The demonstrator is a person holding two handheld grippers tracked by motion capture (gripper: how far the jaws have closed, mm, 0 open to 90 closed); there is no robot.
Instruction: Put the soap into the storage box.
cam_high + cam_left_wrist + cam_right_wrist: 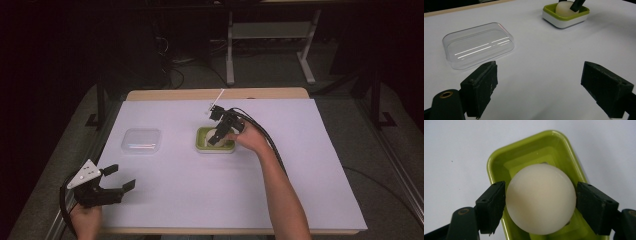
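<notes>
Clearly, tongs (540, 202) flank a smooth cream-white ball (541, 198).

Black left tool (121, 177) with blocky rectangular jaws, a brass-ringed screw hole, a grey three-cornered plate on top. Black right tool (540, 200), matching jaws, black cables trailing along a bare, sleeveless forearm.

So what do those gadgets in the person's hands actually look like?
Each hand-held gripper is black, with two blocky jaws and a black cable trailing off. The left hand-held gripper carries a grey three-cornered plate on top; the right hand-held gripper shows brass-coloured rivets. Forearms are bare, no sleeves.
</notes>
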